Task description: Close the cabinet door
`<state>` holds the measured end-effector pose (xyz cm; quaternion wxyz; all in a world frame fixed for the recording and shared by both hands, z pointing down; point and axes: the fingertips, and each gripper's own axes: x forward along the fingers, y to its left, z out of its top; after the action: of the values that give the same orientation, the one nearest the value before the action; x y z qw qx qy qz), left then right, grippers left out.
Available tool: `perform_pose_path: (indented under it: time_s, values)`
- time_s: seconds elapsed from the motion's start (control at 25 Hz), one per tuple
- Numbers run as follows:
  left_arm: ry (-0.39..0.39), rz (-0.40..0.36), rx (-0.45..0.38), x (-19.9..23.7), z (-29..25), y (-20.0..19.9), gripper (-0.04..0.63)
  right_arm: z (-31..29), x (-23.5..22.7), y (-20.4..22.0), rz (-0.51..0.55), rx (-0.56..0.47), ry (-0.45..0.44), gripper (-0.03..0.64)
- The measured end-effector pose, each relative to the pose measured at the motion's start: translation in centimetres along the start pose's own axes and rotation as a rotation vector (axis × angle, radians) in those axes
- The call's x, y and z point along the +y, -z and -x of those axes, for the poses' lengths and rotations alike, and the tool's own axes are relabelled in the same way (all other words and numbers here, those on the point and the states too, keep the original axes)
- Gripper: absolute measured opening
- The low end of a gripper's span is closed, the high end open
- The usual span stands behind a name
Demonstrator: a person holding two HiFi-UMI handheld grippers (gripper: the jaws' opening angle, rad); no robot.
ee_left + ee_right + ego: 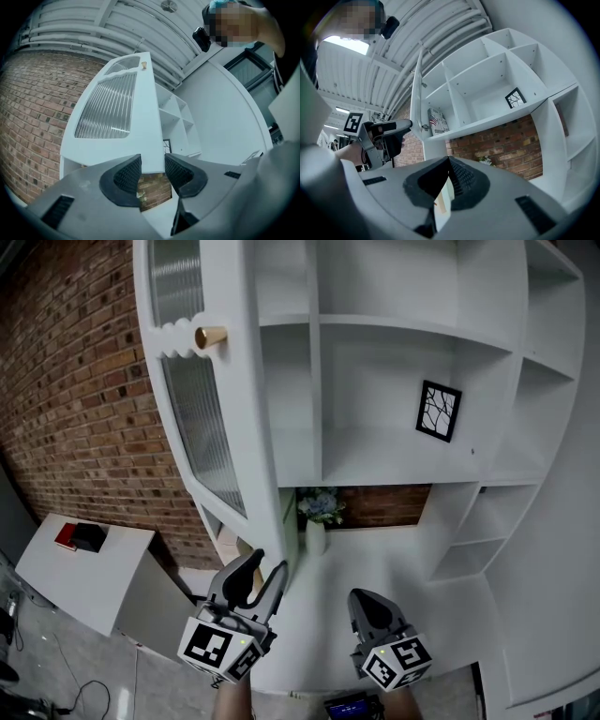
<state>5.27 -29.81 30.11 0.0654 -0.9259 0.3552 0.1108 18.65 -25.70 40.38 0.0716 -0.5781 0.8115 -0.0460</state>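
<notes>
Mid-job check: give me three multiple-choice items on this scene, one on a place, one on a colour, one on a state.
1. Where is the small framed picture?
A. in an open cabinet compartment
B. on the floor
C. hung on the door

2. What colour is the door knob?
A. black
B. gold
C. red

3. How do the right gripper jaws stand?
A. wide apart
B. together
C. clamped on the knob

Answers:
1. A, it stands on a shelf inside.
2. B, it shines gold on the white cabinet door.
3. B, their tips meet in the right gripper view.
</notes>
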Motion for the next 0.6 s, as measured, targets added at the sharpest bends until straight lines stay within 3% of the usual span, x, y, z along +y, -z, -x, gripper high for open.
perform_pose_path:
  time_s: [0.36, 0.6]
  values:
    - [-0.004, 0.011, -0.006, -0.1, -1.7, 0.5, 0.16, -0.4, -1.7, -0.3, 0.002, -0.001, -0.004, 0.002]
    - [-0.02, 0.068, -0.01, 0.5, -3.5, 0.8, 0.155, -0.8, -2.7, -0.4, 0.009, 0.007, -0.004, 0.002]
